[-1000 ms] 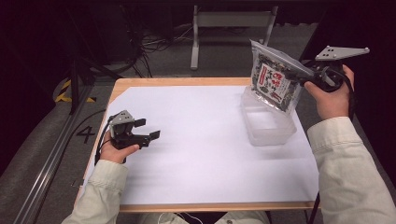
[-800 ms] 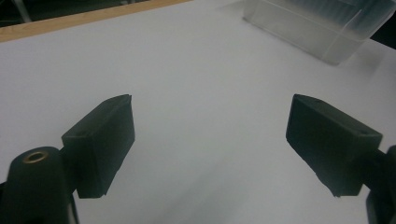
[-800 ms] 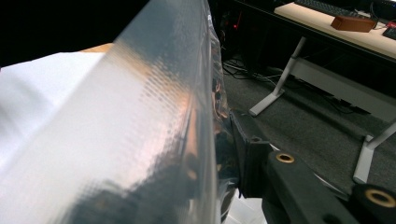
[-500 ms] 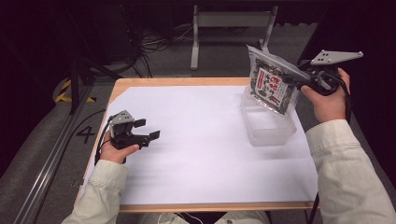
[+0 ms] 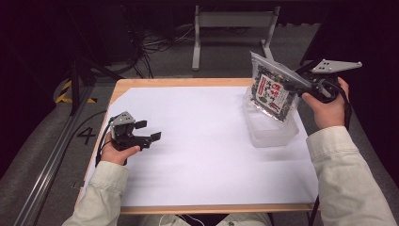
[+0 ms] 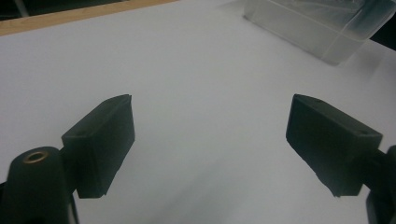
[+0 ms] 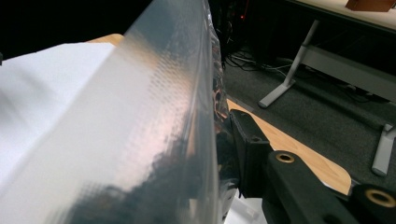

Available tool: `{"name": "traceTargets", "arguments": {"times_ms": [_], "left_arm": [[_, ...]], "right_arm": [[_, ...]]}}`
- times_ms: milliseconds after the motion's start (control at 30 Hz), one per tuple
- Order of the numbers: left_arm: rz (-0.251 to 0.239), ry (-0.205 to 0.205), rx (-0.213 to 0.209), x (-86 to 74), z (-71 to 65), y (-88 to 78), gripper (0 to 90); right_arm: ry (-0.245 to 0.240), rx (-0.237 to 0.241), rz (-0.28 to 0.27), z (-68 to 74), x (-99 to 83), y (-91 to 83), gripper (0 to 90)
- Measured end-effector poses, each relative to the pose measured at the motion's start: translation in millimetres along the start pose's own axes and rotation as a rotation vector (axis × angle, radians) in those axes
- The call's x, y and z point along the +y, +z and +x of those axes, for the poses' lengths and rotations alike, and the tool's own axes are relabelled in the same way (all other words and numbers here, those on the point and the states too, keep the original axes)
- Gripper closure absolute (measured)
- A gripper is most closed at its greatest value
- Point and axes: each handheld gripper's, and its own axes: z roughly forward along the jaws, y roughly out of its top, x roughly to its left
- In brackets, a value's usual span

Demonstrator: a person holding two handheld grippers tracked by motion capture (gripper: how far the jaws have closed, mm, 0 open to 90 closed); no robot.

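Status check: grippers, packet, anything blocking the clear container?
Right gripper shut on snack packet, above clear container. Left gripper open, idle. Nothing in the way.

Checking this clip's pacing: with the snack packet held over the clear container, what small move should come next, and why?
Probably lower it a little further. The right gripper is shut on the snack packet, whose lower edge hangs just above the clear container; the left gripper rests open and apart from it.

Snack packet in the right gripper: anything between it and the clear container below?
Nothing visible. The snack packet, clamped in the right gripper, hangs just above the open-topped clear container; its mouth looks unobstructed, nothing inside it.
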Motion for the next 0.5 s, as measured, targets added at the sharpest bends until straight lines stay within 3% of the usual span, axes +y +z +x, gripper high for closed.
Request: {"name": "traceTargets", "arguments": {"times_ms": [67, 500], "left_arm": [[-0.001, -0.004, 0.000, -0.1, -0.1, 0.2, 16.1], [-0.005, -0.007, 0.002, -0.7, 0.8, -0.9, 16.1]], "right_arm": [[-0.008, -0.008, 0.026, 1.8, -2.1, 2.5, 75.9], [0.006, 0.017, 0.026, 5.6, -11.9, 17.0, 76.1]]}}
